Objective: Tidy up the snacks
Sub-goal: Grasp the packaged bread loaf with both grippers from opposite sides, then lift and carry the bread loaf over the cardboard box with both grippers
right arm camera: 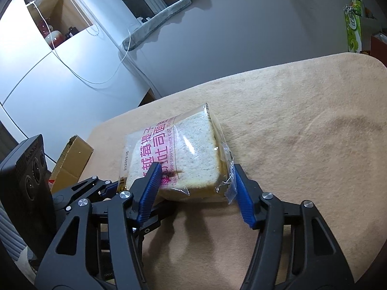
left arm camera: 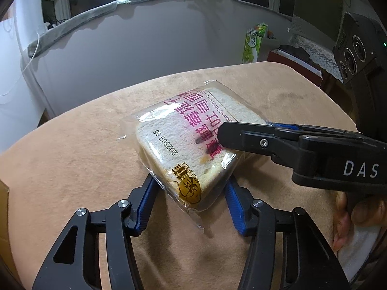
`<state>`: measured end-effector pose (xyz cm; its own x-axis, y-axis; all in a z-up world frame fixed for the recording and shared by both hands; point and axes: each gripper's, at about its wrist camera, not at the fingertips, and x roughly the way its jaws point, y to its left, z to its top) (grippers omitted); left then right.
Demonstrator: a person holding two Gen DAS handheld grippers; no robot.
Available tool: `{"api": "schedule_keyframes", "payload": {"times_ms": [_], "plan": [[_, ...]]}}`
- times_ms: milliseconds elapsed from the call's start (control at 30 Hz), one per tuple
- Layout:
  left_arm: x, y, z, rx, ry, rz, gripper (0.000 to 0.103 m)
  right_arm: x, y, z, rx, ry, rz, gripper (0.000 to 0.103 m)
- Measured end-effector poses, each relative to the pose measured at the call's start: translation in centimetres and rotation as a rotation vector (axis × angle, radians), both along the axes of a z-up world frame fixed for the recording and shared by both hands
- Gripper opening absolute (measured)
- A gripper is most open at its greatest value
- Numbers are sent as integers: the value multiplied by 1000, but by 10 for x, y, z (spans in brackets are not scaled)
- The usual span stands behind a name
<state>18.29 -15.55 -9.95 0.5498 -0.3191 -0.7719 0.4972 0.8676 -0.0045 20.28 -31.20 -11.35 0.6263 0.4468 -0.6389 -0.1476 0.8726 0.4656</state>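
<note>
A clear packet of sliced white bread (left arm camera: 183, 133) with pink lettering sits tilted on the tan cloth table (left arm camera: 72, 169), its near corner raised over a shadow. The left gripper (left arm camera: 191, 186) has its blue pads against both sides of that near corner. The right gripper (left arm camera: 225, 135) comes in from the right with one black finger across the packet's top face. In the right wrist view the bread packet (right arm camera: 188, 149) lies between the right gripper (right arm camera: 197, 169) pads, which press its printed face and its far side. The left gripper (right arm camera: 101, 188) shows partly at lower left.
An open cardboard box (right arm camera: 72, 159) stands off the table's left edge. A green carton (left arm camera: 254, 46) stands beyond the far edge, before a grey wall. A hand (left arm camera: 358, 212) holds the right gripper's handle. Bare tan cloth (right arm camera: 302, 145) stretches to the right of the packet.
</note>
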Motion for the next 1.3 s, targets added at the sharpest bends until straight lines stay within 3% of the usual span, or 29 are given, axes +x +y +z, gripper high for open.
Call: {"api": "schedule_keyframes", "payload": {"times_ms": [367, 500, 767, 1033, 1300], "plan": [[-15, 3, 12, 8, -71, 1, 53, -11, 2, 11, -5, -49, 12, 61], [-35, 8, 21, 7, -96, -5, 53, -39, 17, 31, -80, -102, 13, 61], [-80, 28, 44, 2, -149, -2, 53, -90, 35, 56, -43, -138, 3, 61], [-116, 60, 73, 2, -217, 50, 53, -129, 73, 88, -58, -201, 55, 61], [-142, 122, 95, -23, -298, 152, 53, -145, 142, 118, -76, -266, 159, 61]]}}
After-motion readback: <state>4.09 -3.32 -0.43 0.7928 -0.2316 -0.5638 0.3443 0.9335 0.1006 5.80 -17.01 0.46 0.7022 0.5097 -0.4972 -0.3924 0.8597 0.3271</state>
